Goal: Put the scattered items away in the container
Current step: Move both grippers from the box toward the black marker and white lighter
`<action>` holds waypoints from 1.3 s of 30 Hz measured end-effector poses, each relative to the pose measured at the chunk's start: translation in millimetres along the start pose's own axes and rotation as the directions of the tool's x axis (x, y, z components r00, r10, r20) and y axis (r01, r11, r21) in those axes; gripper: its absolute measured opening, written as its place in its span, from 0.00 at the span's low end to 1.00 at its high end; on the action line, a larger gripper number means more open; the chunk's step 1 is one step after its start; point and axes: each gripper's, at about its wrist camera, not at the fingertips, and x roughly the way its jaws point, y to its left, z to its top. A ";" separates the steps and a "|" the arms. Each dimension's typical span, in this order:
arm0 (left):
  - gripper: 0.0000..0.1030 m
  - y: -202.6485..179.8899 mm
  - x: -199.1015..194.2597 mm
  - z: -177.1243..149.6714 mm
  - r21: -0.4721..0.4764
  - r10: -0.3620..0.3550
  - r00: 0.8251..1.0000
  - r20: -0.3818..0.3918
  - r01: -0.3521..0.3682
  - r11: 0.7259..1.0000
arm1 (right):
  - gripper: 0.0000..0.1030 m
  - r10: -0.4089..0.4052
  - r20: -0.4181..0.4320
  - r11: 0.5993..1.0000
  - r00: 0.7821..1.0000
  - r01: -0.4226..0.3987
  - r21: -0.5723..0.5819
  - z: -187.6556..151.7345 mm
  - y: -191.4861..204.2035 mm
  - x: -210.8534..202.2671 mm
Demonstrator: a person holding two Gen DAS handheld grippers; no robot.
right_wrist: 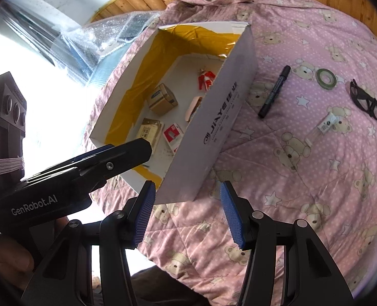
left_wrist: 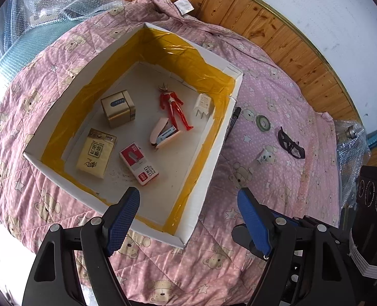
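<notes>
Marker [right_wrist: 275, 92] lies lengthwise beside box [right_wrist: 214, 127]; both tongs [left_wrist: 188, 219] [right_wrist: 185, 211] gape empty.

Daylight from the left blows out to white glare; both sharp views bend strongly at their edges.

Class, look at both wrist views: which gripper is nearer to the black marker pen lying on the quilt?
Right. The right gripper hovers open at the box's near corner, on the black marker pen's side. The left gripper, open, sits over the box's near edge.

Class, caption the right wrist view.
Open right tool faces white box; marker, tape roll, glasses remain outside.
</notes>
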 end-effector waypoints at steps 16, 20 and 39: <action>0.77 -64.6 11.7 3.7 0.140 -0.010 1.000 -0.023 0.014 0.990 | 0.54 -0.016 0.053 0.996 0.998 0.011 0.093 -8.2 -46.6 -24.6; 0.77 -74.9 17.6 4.6 0.160 -0.009 0.999 -0.035 0.014 0.987 | 0.54 -0.019 0.056 0.994 0.998 0.013 0.111 -8.1 -56.1 -26.8; 0.77 -117.6 56.0 37.3 0.252 -0.013 0.998 -0.064 0.029 0.967 | 0.54 -0.071 0.036 0.964 0.997 0.059 0.259 8.5 -122.4 -16.1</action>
